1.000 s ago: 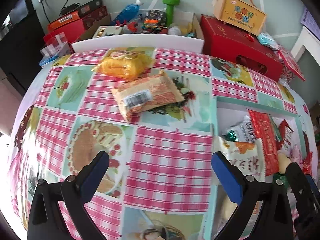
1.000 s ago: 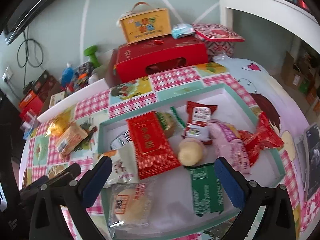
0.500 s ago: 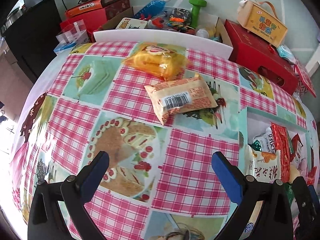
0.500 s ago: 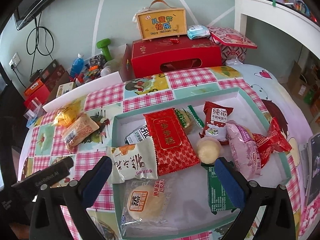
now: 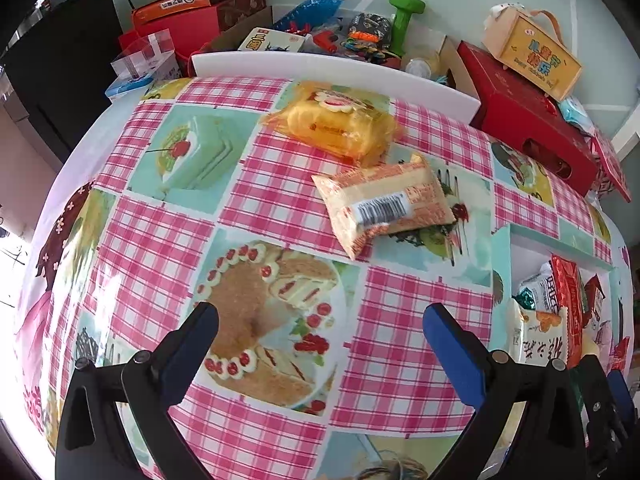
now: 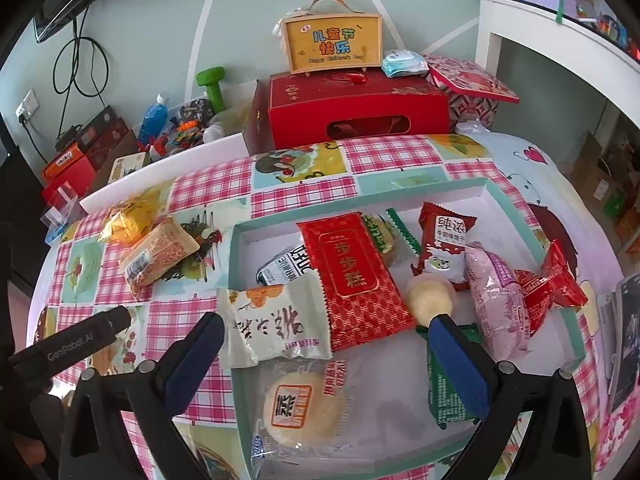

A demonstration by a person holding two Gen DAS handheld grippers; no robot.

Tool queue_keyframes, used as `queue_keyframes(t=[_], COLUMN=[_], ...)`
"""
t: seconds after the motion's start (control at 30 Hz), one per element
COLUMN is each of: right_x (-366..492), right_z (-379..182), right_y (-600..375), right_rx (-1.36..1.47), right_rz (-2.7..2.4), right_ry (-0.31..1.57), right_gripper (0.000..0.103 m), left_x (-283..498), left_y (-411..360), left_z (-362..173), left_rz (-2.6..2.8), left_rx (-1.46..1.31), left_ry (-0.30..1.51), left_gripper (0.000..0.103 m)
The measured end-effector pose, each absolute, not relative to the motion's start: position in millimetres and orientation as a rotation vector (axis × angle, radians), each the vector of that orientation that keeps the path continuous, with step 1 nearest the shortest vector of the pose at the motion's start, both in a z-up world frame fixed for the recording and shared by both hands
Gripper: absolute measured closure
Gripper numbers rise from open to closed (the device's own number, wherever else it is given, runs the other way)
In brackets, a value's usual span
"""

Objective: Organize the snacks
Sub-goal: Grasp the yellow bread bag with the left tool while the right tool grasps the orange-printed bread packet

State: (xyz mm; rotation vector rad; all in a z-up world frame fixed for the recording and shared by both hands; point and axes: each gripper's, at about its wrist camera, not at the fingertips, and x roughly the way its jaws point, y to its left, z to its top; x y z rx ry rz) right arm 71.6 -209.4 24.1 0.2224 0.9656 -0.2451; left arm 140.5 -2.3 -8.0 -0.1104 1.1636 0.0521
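Observation:
An orange cracker pack (image 5: 386,206) and a yellow bun pack (image 5: 340,124) lie on the checked tablecloth, also in the right wrist view as the cracker pack (image 6: 158,254) and bun pack (image 6: 128,216). A teal-rimmed white tray (image 6: 236,264) holds several snacks: a red pack (image 6: 352,272), a white pack (image 6: 276,320), a pink pack (image 6: 498,300). My left gripper (image 5: 320,338) is open and empty, above the cloth short of the cracker pack. My right gripper (image 6: 324,350) is open and empty over the tray's near side.
A red gift box (image 6: 356,112) with a yellow carry box (image 6: 332,44) on it stands behind the table. A cardboard box of clutter with a green dumbbell (image 5: 404,16) sits at the back. The tray's corner (image 5: 504,240) shows at the left view's right.
My left gripper has moved left and forward toward the two loose packs. My right gripper has drawn back slightly over the tray. Both stay open.

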Motion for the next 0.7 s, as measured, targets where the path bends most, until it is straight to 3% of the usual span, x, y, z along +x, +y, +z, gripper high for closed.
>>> queue_keyframes(t=[0.4,0.7], right_x=[126,198], right_z=[31,-4], right_y=[-159,-112], right_rx=[0.255,0.317], right_rz=[-0.120,-0.047], right_ry=[0.969,1.034], right_gripper=[0.000,0.000], left_x=[210,283], left_y=[40,48], left_z=[13,9], left_rz=[-0.008,-0.126], left_rx=[-0.072,-0.100], left_ry=[1.143,1.162], left_gripper=[0.001,0.001])
